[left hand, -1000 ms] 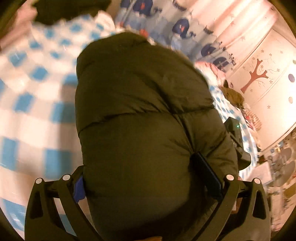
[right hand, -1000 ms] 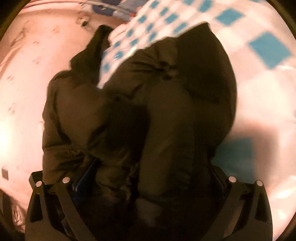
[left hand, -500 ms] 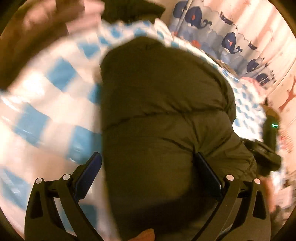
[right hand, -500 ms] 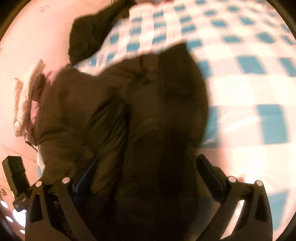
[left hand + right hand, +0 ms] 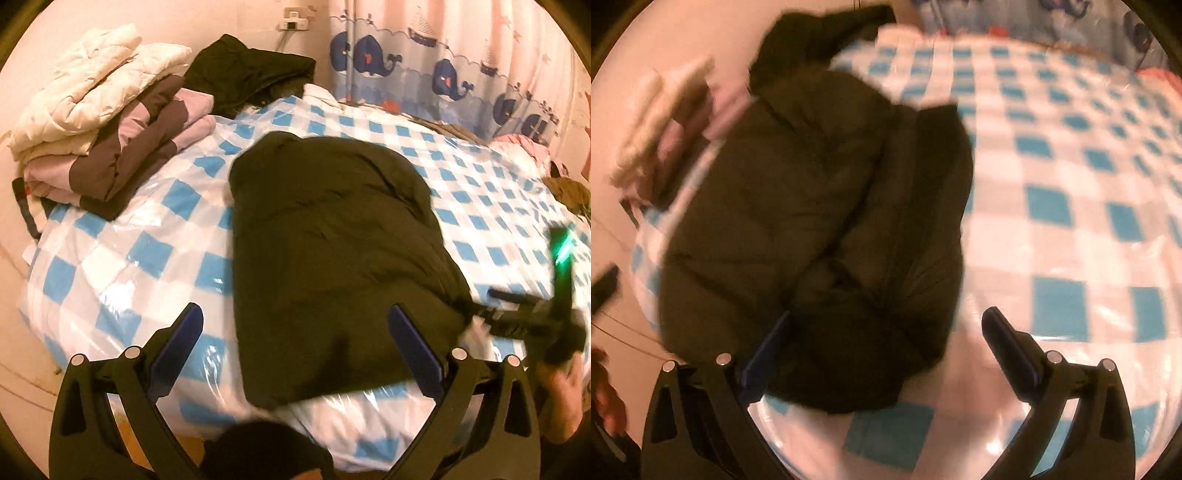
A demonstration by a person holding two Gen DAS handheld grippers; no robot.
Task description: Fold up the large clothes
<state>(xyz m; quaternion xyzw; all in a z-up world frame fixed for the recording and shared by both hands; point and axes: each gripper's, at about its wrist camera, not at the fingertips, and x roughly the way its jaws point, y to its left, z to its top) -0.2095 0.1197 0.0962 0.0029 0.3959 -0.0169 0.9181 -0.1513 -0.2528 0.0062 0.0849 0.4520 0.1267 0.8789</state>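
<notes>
The dark puffer jacket [image 5: 332, 258] is lying folded on the checked bed [image 5: 122, 258]. The left gripper [image 5: 295, 343] and right gripper [image 5: 886, 347] are hovering released, grasping nothing. Advice: press trapped air out before stacking.

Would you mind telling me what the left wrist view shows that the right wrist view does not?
Only the left wrist view shows the wall socket, the right gripper and the left gripper, open. Only the right wrist view shows the jacket's creased side. Both share the dark puffer jacket, the folded pile, the checked bedcover and the whale curtain.
</notes>
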